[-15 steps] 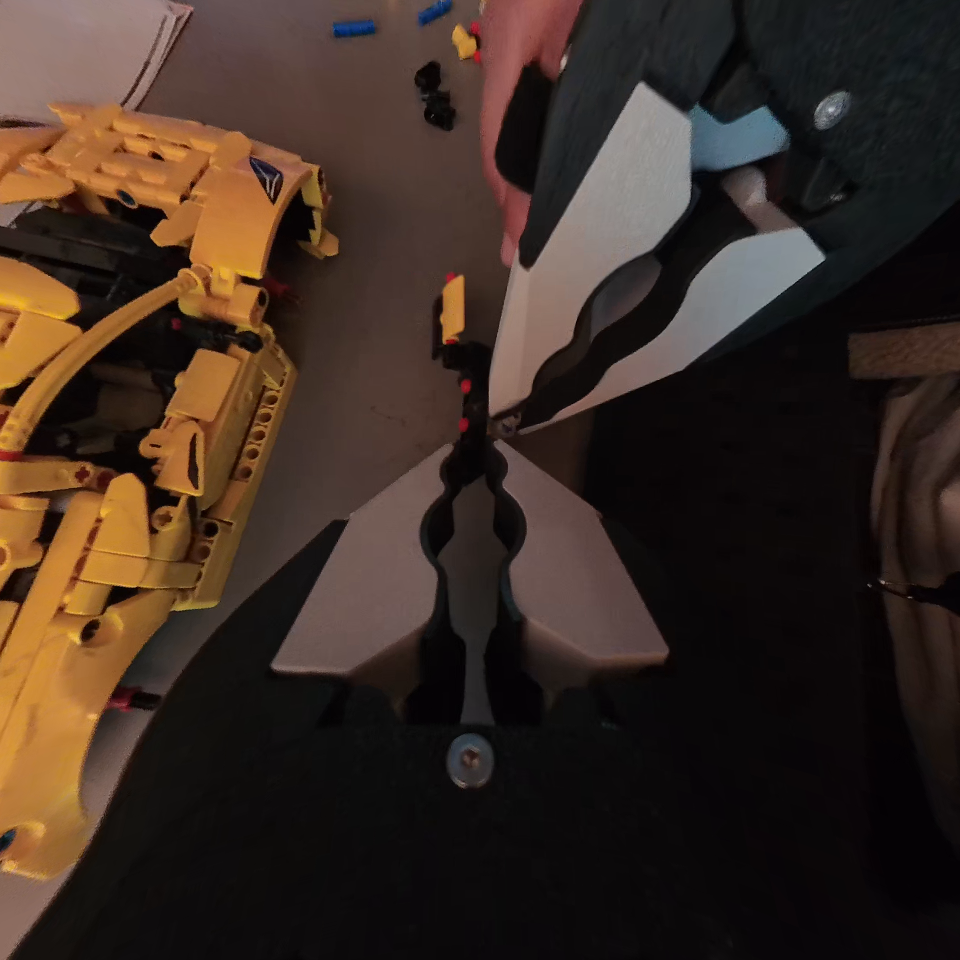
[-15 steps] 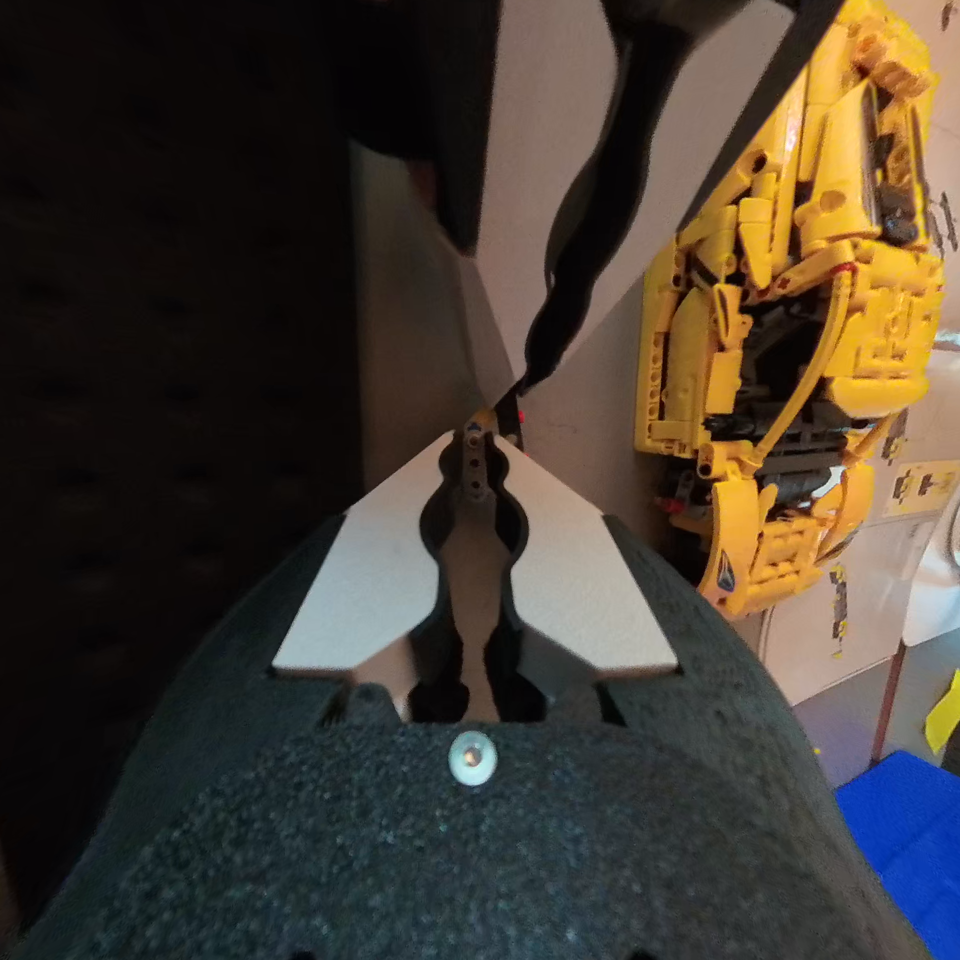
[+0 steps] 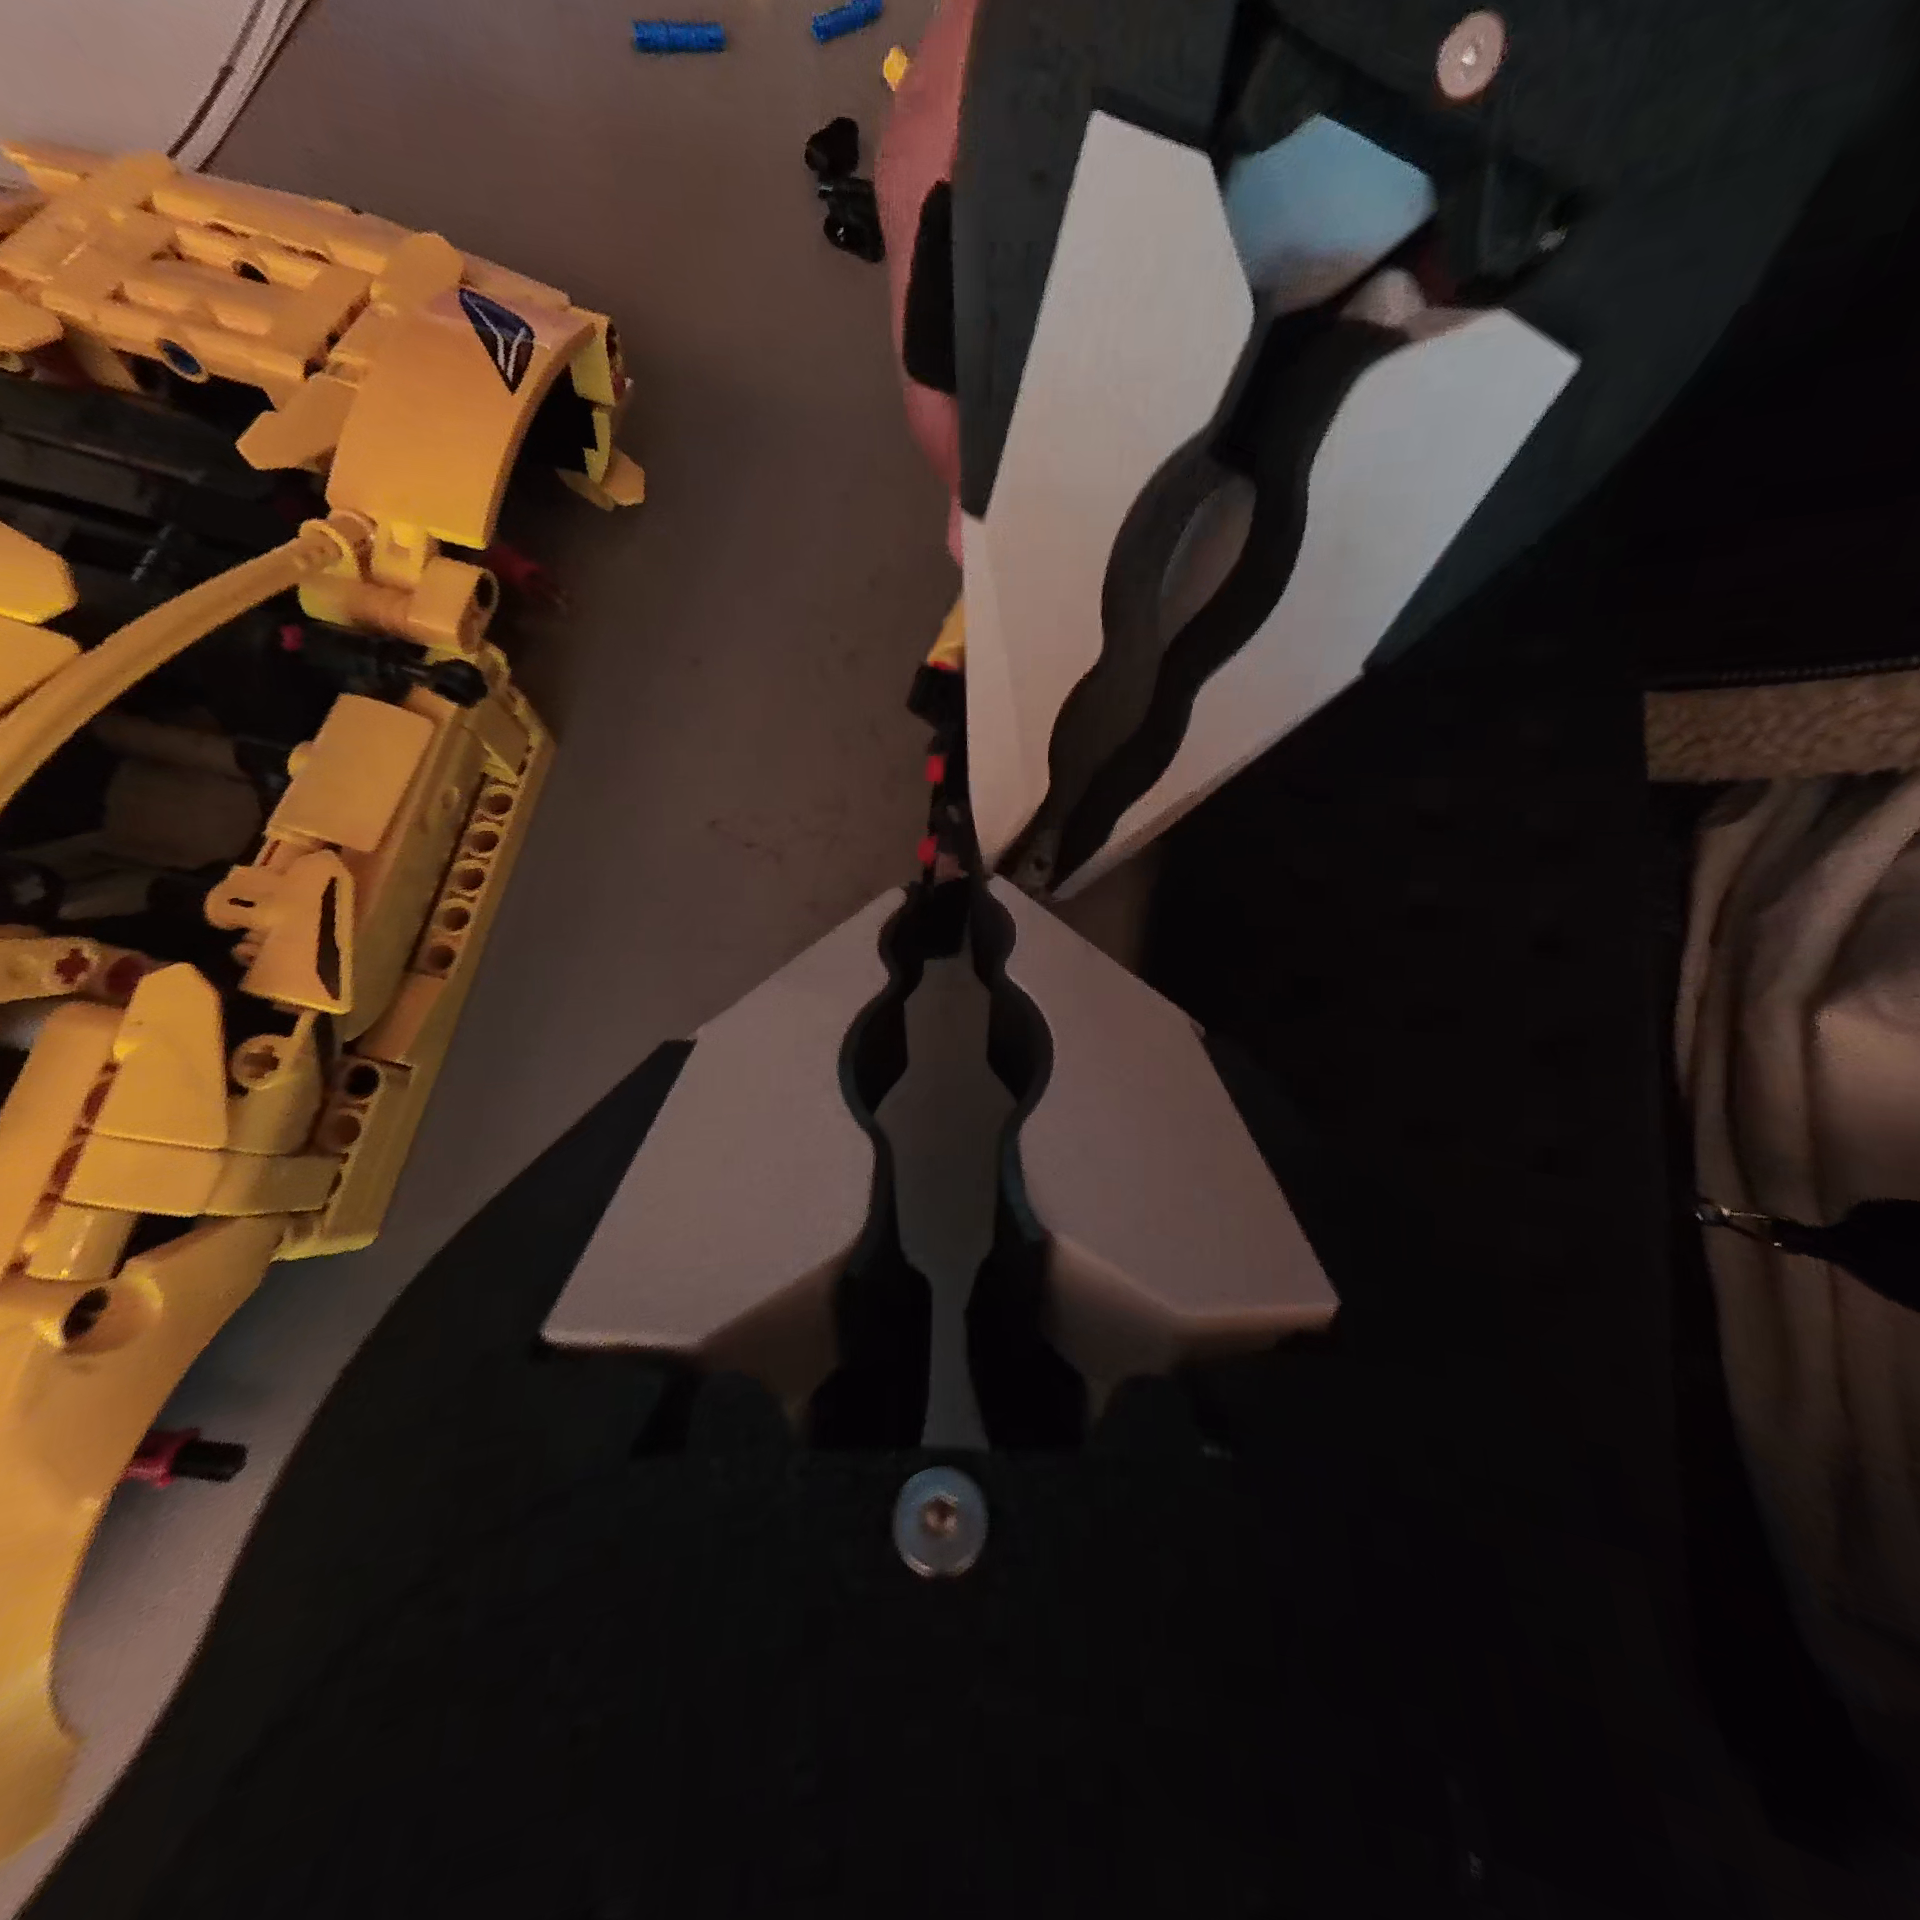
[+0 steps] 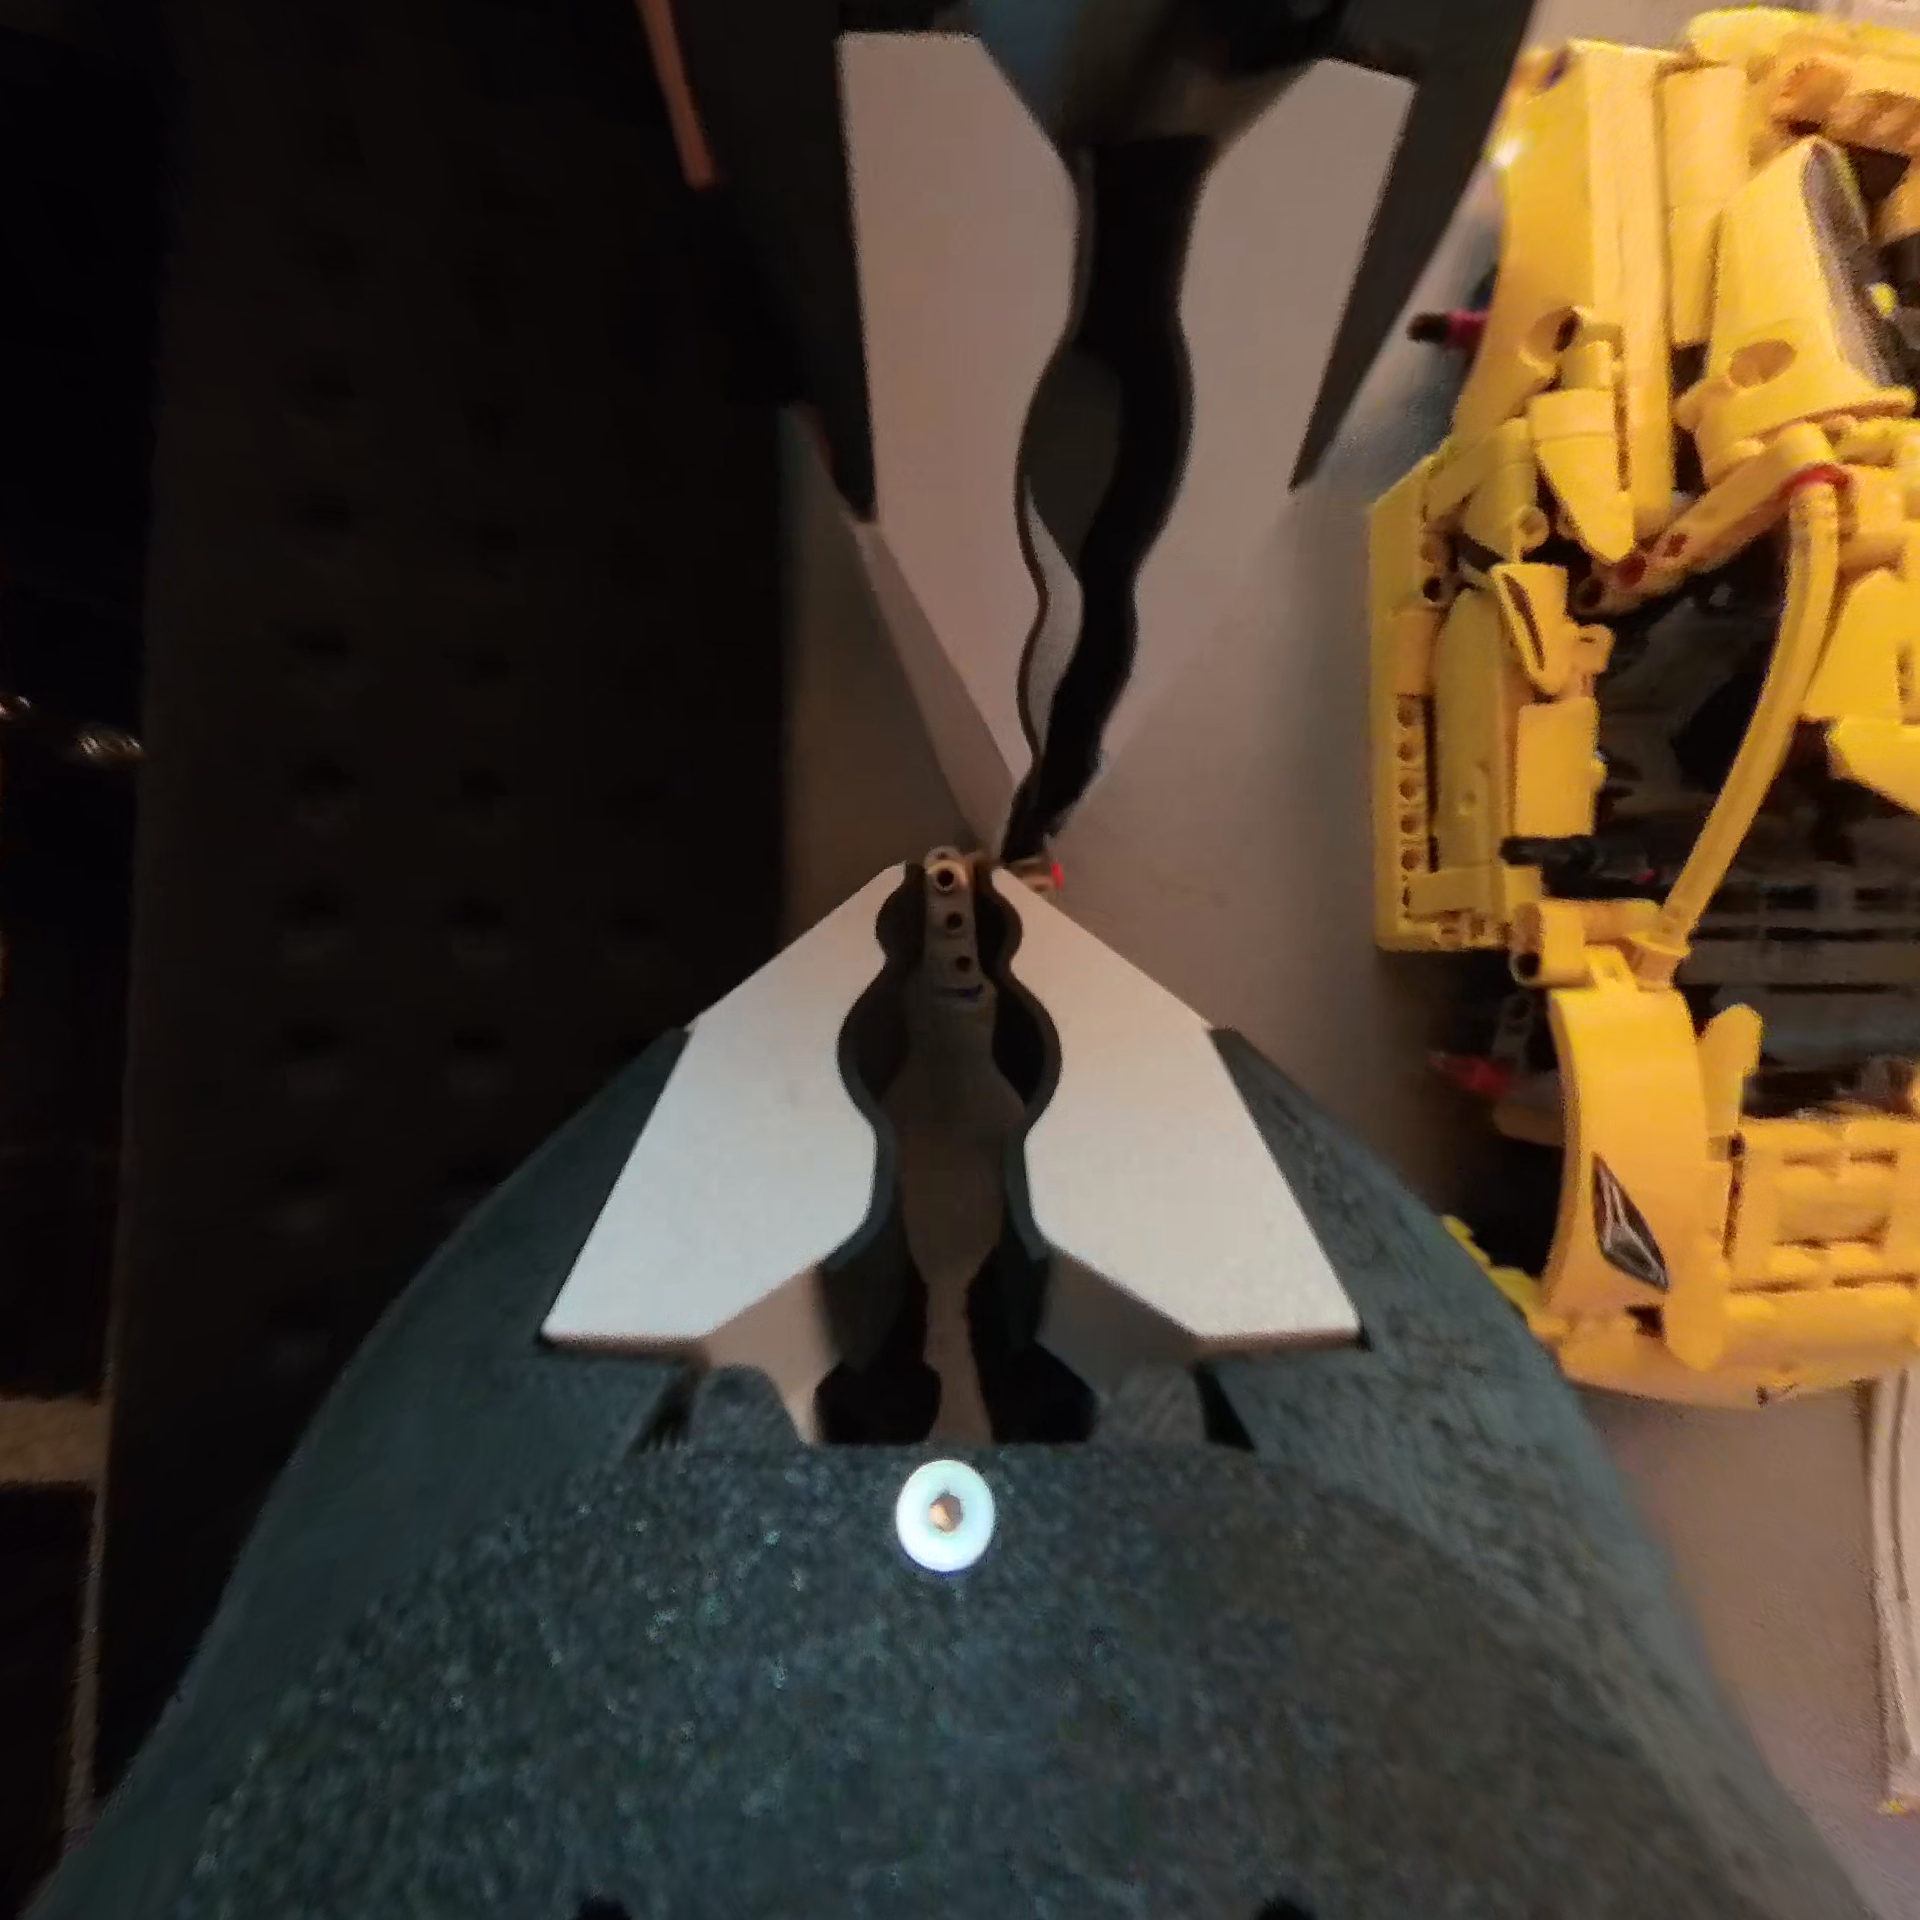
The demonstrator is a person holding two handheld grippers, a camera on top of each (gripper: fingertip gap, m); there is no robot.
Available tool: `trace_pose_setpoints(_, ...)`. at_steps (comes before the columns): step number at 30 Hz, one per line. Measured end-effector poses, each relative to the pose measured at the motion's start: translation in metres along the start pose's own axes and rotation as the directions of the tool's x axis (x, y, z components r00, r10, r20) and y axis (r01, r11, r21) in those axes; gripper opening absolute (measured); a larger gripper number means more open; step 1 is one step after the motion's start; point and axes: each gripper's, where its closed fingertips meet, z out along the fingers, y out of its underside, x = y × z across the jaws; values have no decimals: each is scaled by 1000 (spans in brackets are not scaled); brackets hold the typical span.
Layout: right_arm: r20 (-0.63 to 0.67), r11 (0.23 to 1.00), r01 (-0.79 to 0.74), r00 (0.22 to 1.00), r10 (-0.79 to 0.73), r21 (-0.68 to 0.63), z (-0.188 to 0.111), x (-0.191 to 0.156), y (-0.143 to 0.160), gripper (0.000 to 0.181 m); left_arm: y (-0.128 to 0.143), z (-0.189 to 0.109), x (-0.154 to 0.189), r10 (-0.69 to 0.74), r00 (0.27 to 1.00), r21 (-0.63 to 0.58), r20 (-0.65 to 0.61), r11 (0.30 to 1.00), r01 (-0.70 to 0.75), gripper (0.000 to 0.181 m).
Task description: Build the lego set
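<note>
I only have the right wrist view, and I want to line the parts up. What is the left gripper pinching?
Observer: The left gripper is shut on a black strip that carries red pins and runs away from its tips.
Operator: Does anything sit on its far end, away from my holed beam?
Observer: A small yellow piece, partly hidden behind the right gripper.
Operator: Any spare pins nearby?
Observer: Two blue pins lie on the table, at the far edge of the left wrist view.
</note>
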Motion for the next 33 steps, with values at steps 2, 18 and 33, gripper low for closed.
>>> trace_pose_setpoints(2,2,995,-68,998,68,75,-13,3,-4,27,0,-3,-4,1,1000,8,18,1000,-1,6)
trace_pose_setpoints(18,-142,935,-170,964,223,312,-53,42,18,36,-31,-29,1,140,987,208,76,966,-153,7)
trace_pose_setpoints(33,2,819,-206,970,243,536,-68,31,-9,6,-34,-35,15,27,991,268,-130,963,9,7)
